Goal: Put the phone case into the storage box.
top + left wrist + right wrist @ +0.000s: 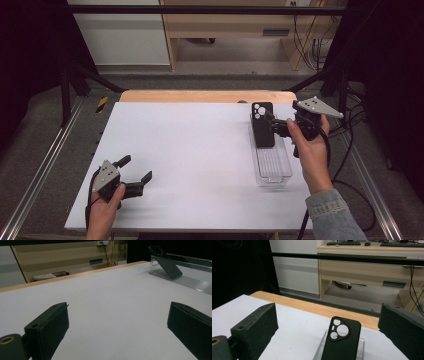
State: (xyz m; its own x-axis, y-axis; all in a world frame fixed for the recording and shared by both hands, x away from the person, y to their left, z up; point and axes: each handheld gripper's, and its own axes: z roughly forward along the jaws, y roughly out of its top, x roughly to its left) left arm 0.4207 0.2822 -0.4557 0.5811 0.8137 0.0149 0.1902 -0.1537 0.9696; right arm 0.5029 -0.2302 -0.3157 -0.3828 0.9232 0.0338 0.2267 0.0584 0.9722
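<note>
On a white table (190, 150), a clear plastic tray (272, 167) lies near the right edge, and a black phone case (262, 125) leans tilted at its far end, camera cutout uppermost, its lower edge down inside the tray. At the case's right side the right gripper (281, 125) hangs with jaws spread wide, empty, while the left gripper (135, 170) rests well apart near the table's front left corner, its jaws likewise parted and holding nothing.

No readable text, labels or numbers anywhere.
</note>
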